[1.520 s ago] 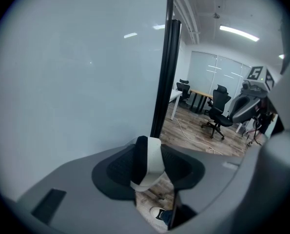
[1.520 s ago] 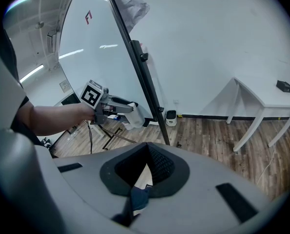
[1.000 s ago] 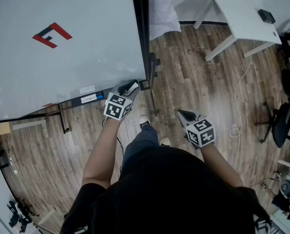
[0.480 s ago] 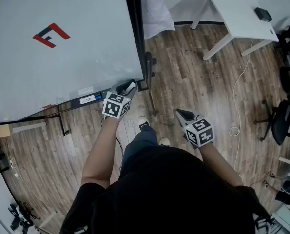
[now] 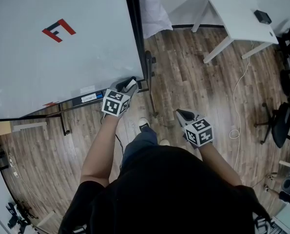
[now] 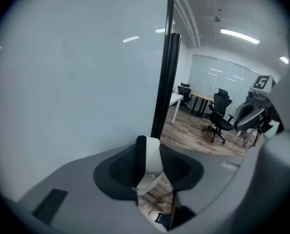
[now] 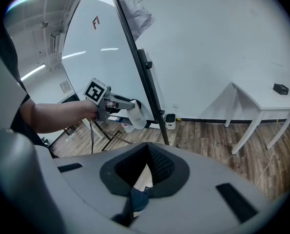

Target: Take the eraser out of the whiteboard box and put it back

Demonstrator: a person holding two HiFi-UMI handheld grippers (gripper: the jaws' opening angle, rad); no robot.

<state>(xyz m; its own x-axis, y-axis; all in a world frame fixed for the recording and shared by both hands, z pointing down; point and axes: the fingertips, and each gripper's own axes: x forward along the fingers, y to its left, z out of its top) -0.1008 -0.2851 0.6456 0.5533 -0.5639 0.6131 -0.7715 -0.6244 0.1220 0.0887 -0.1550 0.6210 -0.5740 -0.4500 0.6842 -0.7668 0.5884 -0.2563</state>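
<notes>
Between left gripper (image 6: 148, 150) fingers (image 6: 118, 169), eraser (image 6: 153, 161) stands near-upright.

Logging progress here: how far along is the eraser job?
Done, it seems: the eraser is out, clamped in the left gripper beside the whiteboard box. In hand: holding it there. Left: setting it back in the box and letting go. The right gripper hangs idle, shut and empty.

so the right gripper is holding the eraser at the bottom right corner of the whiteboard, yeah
No, it is the left gripper that holds the eraser at the bottom right corner of the whiteboard. The left gripper view shows it clamped between the jaws; the right gripper holds nothing.
</notes>
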